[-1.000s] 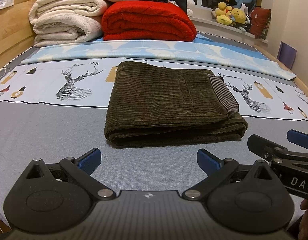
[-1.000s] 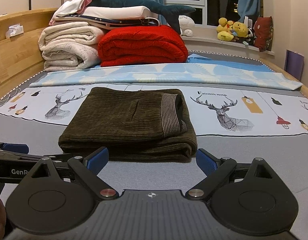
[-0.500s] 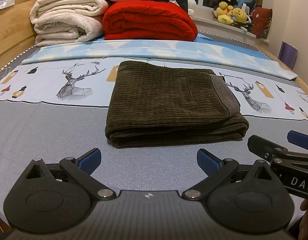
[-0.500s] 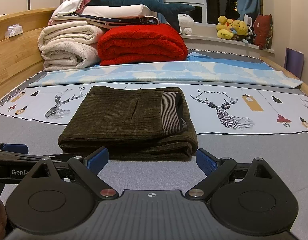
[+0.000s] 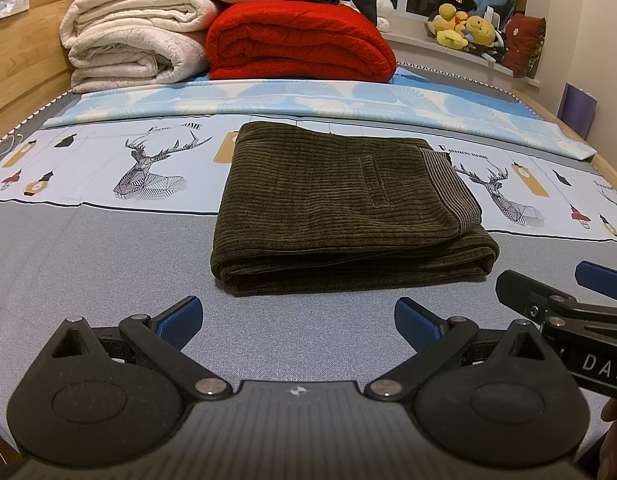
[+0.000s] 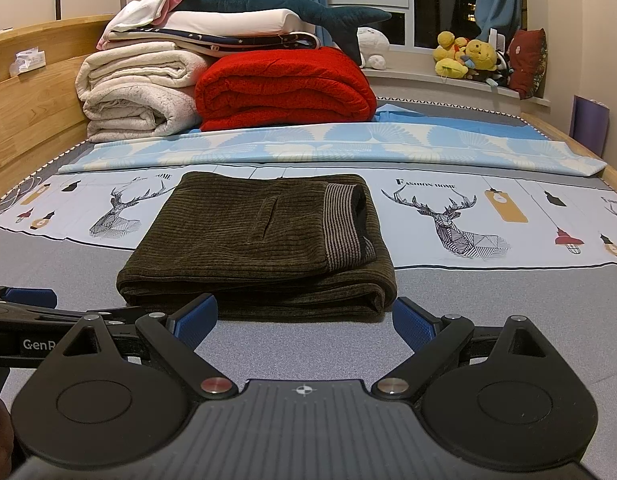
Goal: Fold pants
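Lying folded on the bed: brown pants, both grippers empty

The bed point(image 5: 88, 264) is cut off at the frame edges. The corduroy pants point(image 5: 344, 212) are seen folded at its middle. The left gripper point(image 5: 298, 320) and right gripper point(image 6: 304, 320) are held wide open, empty, just short of the pants.

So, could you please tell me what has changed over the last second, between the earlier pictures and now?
Very little. Both cameras tilted slightly, so the folded pants sit a touch lower in each view, but they lie as before on the bed sheet. Nothing was taken hold of or let go. The left gripper and right gripper stay short of the pants, jaws open and empty. The red blanket is unmoved.
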A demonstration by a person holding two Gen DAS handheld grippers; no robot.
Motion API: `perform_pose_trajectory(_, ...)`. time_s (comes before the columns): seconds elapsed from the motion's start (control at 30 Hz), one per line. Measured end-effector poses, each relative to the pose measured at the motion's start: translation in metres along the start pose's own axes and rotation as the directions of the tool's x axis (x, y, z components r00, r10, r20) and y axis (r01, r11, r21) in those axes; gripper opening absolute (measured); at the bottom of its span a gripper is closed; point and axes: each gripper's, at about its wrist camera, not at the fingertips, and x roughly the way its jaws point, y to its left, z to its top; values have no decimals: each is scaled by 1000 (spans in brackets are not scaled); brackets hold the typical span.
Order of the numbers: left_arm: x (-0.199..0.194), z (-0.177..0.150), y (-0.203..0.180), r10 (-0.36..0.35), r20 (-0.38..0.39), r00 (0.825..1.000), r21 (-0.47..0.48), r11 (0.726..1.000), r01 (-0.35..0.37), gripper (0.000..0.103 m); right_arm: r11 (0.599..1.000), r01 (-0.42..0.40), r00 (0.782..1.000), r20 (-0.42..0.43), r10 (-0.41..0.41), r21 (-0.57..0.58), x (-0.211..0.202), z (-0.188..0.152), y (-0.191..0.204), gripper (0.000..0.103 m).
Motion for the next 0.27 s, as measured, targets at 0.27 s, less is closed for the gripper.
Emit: perform_pose_trajectory(0.27,0,0,0,1,0,1000,-2,1000,-1,102,1000,0,1000,0,0,0,0,0,0,95)
